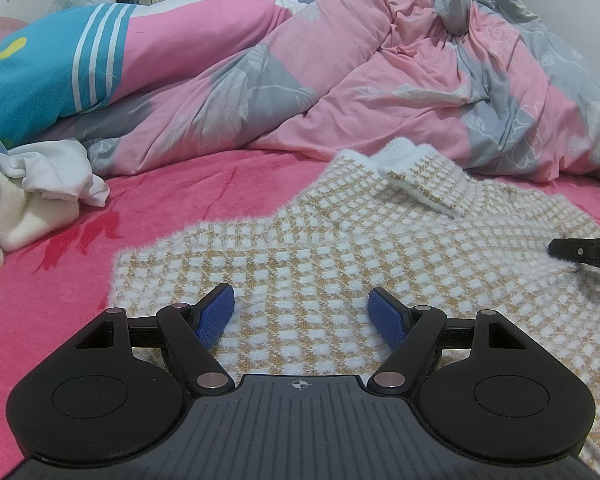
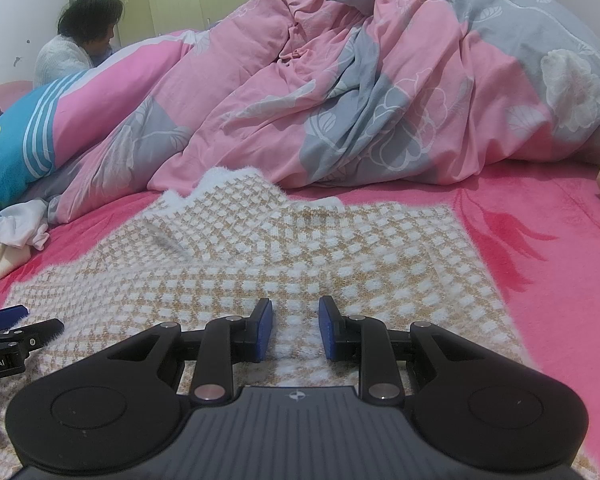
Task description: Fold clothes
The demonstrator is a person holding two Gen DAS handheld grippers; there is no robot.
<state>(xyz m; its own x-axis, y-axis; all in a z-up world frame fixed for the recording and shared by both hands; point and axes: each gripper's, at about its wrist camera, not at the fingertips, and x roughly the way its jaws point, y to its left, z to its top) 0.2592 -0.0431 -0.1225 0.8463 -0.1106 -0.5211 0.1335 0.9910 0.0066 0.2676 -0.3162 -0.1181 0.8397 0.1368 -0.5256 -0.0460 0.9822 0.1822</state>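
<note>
Left wrist view: one checked sweater (image 1: 340,248) lies flat on one pink blanket (image 1: 204,184); the left gripper (image 1: 302,312) hovers above it, jaws spread wide, empty. Right wrist view: the right gripper (image 2: 296,328), jaws narrowly parted, nothing clamped; only here the sweater's right edge shows.

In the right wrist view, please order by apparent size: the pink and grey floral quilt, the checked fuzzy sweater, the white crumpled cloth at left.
1. Pink and grey floral quilt
2. Checked fuzzy sweater, nearer the camera, so unsure
3. White crumpled cloth
</note>
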